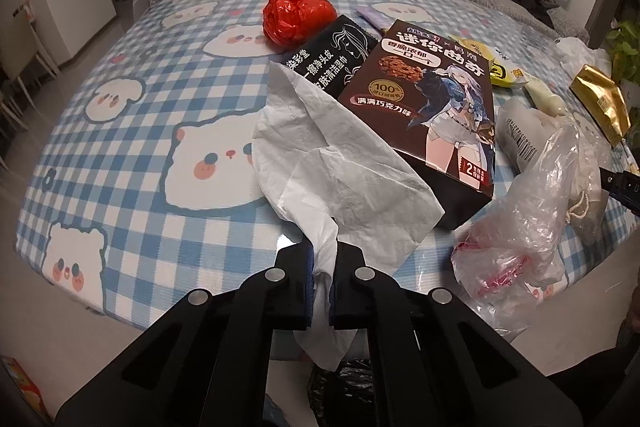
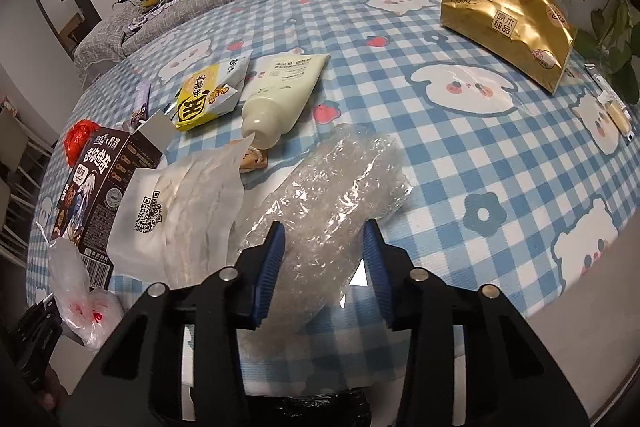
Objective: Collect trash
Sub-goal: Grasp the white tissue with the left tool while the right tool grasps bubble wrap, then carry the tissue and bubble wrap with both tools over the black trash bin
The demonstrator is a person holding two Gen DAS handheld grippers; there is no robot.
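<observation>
On the blue checked surface [image 1: 132, 131], going left to right in the left wrist view: a crumpled red plastic bag [image 1: 298, 15] lies at about 12 o'clock, apart from the rest. A white tissue [image 1: 332, 163] spreads at centre, its upper edge over a black sachet [image 1: 328, 61]; the left gripper [image 1: 322, 259] is pressed together, pinching the tissue's twisted lower end. A dark cookie box [image 1: 432, 95] lies just right of the tissue, touching it. A clear crumpled bag [image 1: 532, 211] sits at 3 o'clock.

In the right wrist view, a white QR-code pouch [image 2: 160, 215] lies at 9 o'clock, a cream tube [image 2: 280, 95] at 11 o'clock, and a clear plastic wrapper [image 2: 332, 195] lies between the spread fingers of the right gripper [image 2: 325, 239]. A gold tissue pack [image 2: 508, 23] stands at 2 o'clock.
</observation>
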